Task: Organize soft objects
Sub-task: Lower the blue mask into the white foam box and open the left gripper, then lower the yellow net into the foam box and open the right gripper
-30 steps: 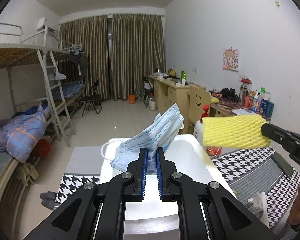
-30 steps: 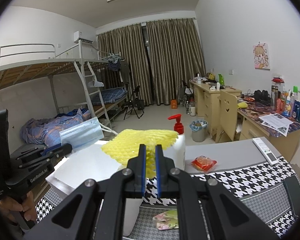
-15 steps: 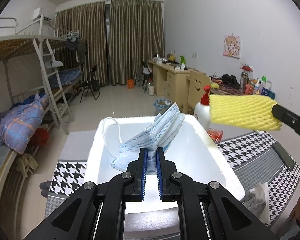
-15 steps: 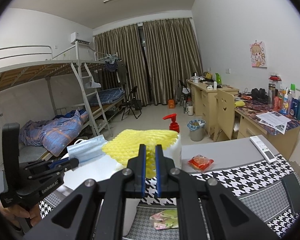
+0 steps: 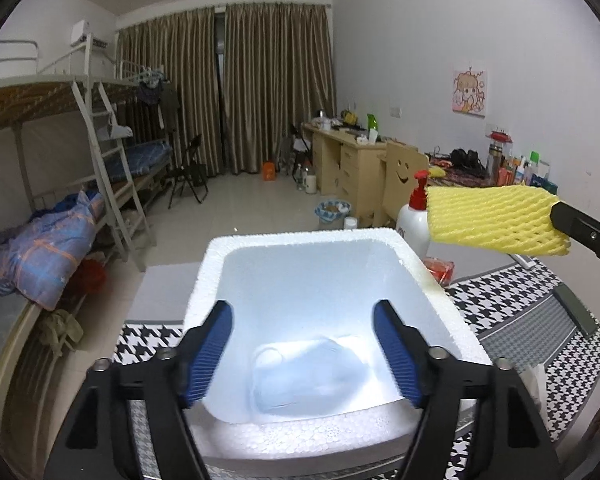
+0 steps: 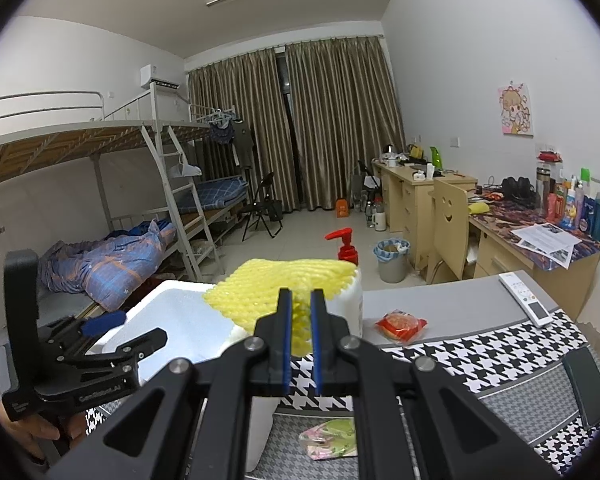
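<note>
My left gripper (image 5: pixel 302 316) is open and empty above a white foam box (image 5: pixel 236 248). A blue face mask (image 5: pixel 308 376) lies on the floor of the box, below the blue pads. My right gripper (image 6: pixel 300 300) is shut on a yellow foam net (image 6: pixel 276 284) and holds it in the air by the box's right rim (image 6: pixel 164 300). The net (image 5: pixel 496 220) also shows at the right of the left wrist view. The left gripper (image 6: pixel 100 332) shows at the left of the right wrist view.
A white pump bottle with a red top (image 6: pixel 346 276) stands right behind the box. A red snack packet (image 6: pixel 400 324), a white remote (image 6: pixel 526 300) and a green-pink packet (image 6: pixel 332 438) lie on the houndstooth tablecloth (image 6: pixel 480 360). A bunk bed and desks stand beyond.
My left gripper opened and let the mask go; the mask dropped into the foam box. The right gripper kept hold of the yellow net near the box's right side.
</note>
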Available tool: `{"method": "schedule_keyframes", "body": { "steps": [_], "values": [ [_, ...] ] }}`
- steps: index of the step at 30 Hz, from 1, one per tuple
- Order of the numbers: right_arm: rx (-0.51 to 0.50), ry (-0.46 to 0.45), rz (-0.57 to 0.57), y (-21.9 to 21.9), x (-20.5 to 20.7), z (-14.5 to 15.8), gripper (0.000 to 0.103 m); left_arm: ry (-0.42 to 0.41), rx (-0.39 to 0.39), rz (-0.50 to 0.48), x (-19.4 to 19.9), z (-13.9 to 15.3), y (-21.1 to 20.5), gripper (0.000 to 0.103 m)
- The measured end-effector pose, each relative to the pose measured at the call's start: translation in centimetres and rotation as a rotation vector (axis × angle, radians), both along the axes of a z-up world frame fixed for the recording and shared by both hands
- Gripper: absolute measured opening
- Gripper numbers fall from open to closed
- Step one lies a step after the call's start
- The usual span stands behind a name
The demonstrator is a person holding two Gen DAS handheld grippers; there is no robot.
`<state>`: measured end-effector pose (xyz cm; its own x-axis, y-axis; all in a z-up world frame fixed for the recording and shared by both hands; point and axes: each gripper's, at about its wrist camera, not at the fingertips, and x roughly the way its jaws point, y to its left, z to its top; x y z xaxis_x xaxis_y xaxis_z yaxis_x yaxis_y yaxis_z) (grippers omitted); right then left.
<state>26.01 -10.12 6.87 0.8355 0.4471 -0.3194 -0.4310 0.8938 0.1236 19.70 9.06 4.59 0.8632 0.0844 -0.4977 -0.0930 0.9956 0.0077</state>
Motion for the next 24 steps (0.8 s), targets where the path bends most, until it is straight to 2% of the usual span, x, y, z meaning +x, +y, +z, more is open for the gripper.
{"method": "schedule_keyframes", "body": {
  "steps": [6,15,24],
  "values": [
    [-0.006,-0.004,0.015,0.7,0.0,0.1,0.011,-0.059,0.000,0.030,-1.2,0.7,0.7,0.099],
    [-0.020,-0.002,0.055,2.1,0.0,0.2,0.011,-0.142,0.005,0.089,-3.1,2.1,2.2,0.102],
    [-0.040,0.001,0.101,3.8,-0.2,0.0,0.011,-0.183,0.021,0.130,-4.7,2.7,3.3,0.102]
  ]
}}
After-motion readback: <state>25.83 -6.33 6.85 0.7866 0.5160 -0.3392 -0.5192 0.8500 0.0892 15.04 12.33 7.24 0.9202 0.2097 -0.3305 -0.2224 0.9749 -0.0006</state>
